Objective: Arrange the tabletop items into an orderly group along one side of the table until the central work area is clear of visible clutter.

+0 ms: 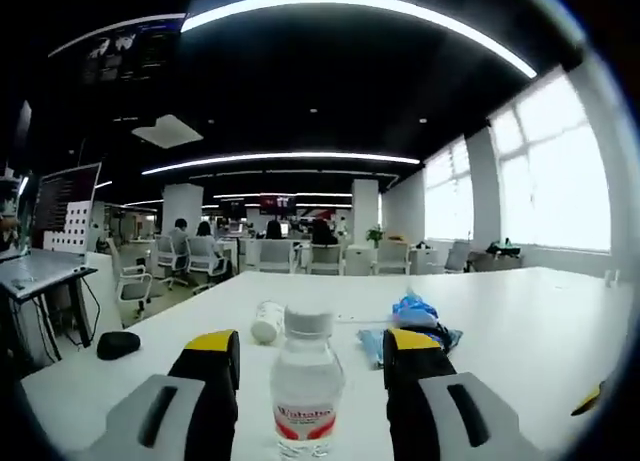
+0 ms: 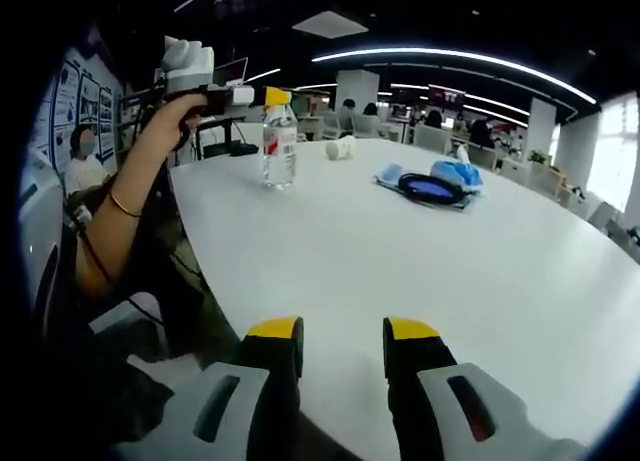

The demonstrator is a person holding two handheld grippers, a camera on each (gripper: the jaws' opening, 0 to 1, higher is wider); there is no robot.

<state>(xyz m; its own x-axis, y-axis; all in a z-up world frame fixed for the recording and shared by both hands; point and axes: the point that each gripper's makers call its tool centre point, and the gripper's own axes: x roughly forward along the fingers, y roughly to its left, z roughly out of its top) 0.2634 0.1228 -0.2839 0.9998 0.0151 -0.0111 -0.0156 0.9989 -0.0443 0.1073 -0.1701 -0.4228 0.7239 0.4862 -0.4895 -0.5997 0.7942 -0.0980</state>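
- White table [image 2: 420, 271] in an open office carries one water bottle [image 1: 306, 386], one white roll [image 1: 268, 321], one blue pile [image 2: 432, 184]
- My left gripper [image 1: 310, 356] stands jaws apart, the bottle between them; whether they touch it I cannot tell
- My right gripper [image 2: 343, 333] is apart, holding nothing

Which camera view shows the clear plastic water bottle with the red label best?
The left gripper view: the clear plastic water bottle with the red label stands close between the left gripper jaws, cap and label plain. In the right gripper view the bottle is small and farther off on the white table, beside the left gripper.
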